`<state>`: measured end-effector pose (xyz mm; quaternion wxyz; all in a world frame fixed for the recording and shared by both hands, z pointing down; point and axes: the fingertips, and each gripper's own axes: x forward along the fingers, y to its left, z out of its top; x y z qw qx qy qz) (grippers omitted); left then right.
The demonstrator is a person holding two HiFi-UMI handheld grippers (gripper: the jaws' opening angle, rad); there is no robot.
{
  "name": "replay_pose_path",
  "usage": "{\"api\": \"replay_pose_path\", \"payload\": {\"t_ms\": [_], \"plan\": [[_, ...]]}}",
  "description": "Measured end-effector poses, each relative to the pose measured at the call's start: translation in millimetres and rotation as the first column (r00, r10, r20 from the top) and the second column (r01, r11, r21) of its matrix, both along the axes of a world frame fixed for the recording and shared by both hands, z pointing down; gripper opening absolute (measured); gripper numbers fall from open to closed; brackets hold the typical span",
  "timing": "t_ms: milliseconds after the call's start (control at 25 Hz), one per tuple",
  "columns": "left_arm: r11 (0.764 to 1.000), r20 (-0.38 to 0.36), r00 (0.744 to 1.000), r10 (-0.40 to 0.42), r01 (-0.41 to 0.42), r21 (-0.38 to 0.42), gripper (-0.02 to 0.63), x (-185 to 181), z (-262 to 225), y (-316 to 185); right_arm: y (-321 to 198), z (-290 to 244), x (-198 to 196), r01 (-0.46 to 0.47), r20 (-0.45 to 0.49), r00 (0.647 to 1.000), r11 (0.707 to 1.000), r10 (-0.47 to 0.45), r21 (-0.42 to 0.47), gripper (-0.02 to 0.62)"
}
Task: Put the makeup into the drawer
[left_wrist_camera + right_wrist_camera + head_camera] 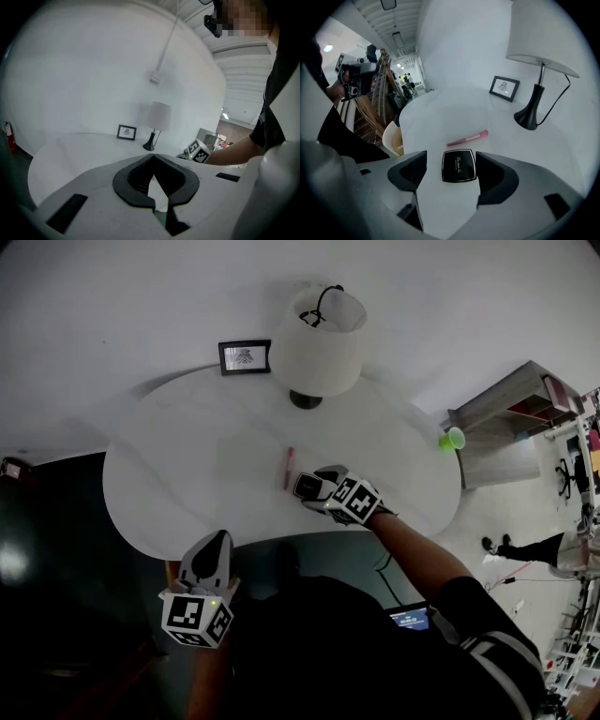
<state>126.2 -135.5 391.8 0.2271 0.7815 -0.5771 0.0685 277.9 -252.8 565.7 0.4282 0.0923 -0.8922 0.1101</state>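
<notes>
A glossy black square compact (pixel 459 165) lies on the smooth white table (pixel 440 115).

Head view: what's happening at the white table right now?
A person works at the round white table with a two-jaw gripper in each hand. The right gripper is open, its jaws standing either side of a flat black square compact that lies on the tabletop, not yet gripped. A slim pink makeup stick lies just beyond it. The left gripper is shut and empty, by the table's near edge.
</notes>
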Motion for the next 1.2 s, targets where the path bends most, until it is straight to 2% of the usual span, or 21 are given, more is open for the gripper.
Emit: {"api": "replay_pose_path", "payload": {"t_ms": [200,600,1200], "plan": [[0.999,-0.018,0.999,-0.031,0.031,-0.009,0.011,-6,8,3,-3,25,-2,0.054,-0.111,0.993,0.998,-0.051,0.026,0.279],[0.998,-0.015,0.998,-0.053,0.053,-0.018,0.011,-15,12,6,-8,56,-1,0.078,-0.230,0.970,0.997,-0.077,-0.004,0.279],[0.997,0.012,0.997,-0.075,0.075,-0.021,0.011,-16,3,21,-8,51,0,0.062,-0.218,0.974,0.998,-0.062,-0.010,0.278]]}}
